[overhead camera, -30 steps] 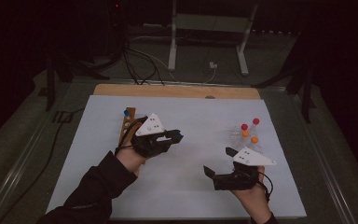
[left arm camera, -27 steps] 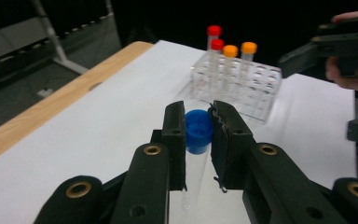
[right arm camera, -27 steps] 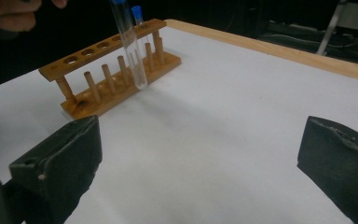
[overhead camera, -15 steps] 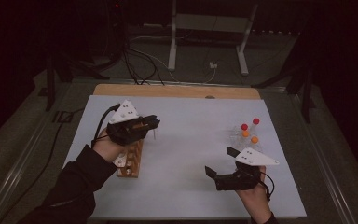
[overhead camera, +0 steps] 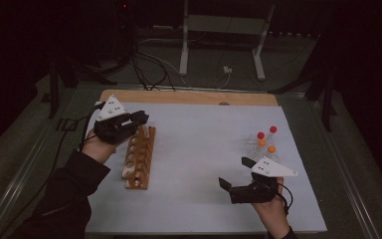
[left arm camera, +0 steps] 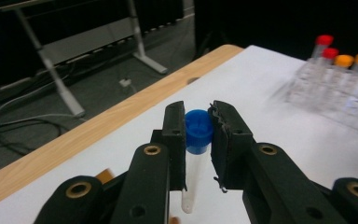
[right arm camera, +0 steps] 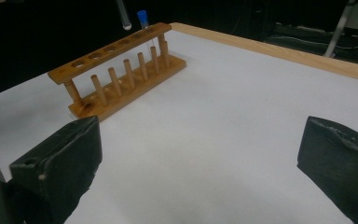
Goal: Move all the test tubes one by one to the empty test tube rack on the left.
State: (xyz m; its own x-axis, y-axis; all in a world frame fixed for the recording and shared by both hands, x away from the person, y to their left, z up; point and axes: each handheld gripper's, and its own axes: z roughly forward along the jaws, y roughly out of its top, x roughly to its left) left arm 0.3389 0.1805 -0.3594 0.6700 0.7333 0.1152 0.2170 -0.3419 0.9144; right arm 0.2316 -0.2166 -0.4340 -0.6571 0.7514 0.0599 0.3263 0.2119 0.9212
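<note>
Your left gripper (left arm camera: 198, 128) is clamped on the blue-capped tube (left arm camera: 197, 140), hanging upright above the far end of the rack (overhead camera: 139, 157). The holes lie straight below, so lower it along its length. Your right gripper (overhead camera: 235, 175) rests wide open, holding nothing, well apart.

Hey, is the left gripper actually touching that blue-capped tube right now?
Touching. In the left gripper view, the left gripper has both jaws pressed against the blue cap of the tube, which hangs down between them over the white table.
</note>
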